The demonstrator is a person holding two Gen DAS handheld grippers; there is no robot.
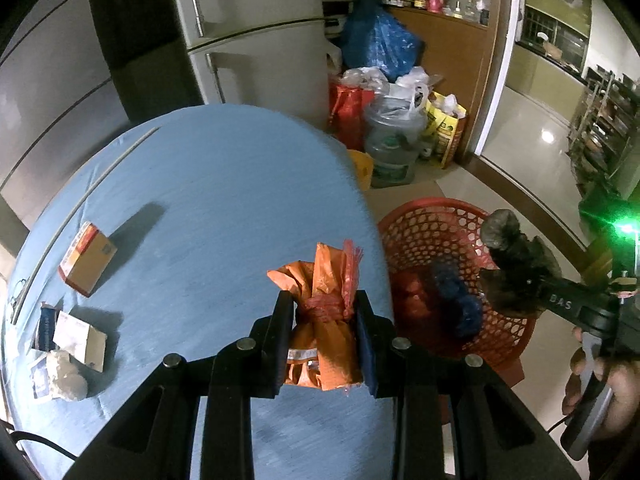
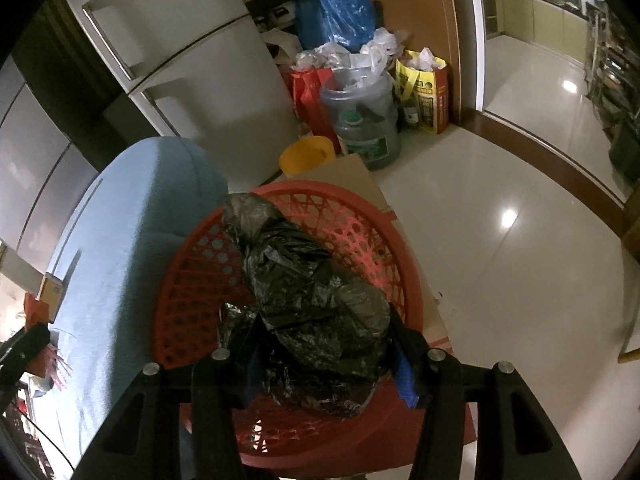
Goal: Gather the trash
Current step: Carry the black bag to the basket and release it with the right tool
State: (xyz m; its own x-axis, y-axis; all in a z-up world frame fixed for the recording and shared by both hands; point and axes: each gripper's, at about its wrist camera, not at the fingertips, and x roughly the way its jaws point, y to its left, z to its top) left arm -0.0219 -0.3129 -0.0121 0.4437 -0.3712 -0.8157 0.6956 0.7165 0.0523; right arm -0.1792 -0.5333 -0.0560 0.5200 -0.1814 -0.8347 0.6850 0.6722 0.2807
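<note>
Orange crinkled plastic, knotted at the neck with a strip of red mesh, is bulging between the flat black pads of the left gripper (image 1: 324, 344), which is pinching this orange tied plastic bundle (image 1: 326, 328) just above the pale blue cloth-covered round table (image 1: 200, 200), near its edge. The right gripper (image 2: 320, 364) is clamping a crumpled, glossy black plastic bag (image 2: 308, 292) over the open mouth of the round red plastic lattice basket (image 2: 192, 280), its pads pressing into the bag's wrinkled sides. A bare hand (image 1: 600, 384) is squeezing that gripper's grey trigger. Inside the basket, a dark blue crumpled wad (image 1: 456, 300) is lying against something red. Farther out on the cloth, an orange-and-tan cardboard box (image 1: 86, 260) is resting apart from a cluster of small torn cartons (image 1: 76, 336) and a lumpy grey-white wad (image 1: 66, 376). Beyond the table, a smooth white two-door refrigerator (image 1: 256, 40) is standing beside heaped plastic bags (image 1: 380, 40).
</note>
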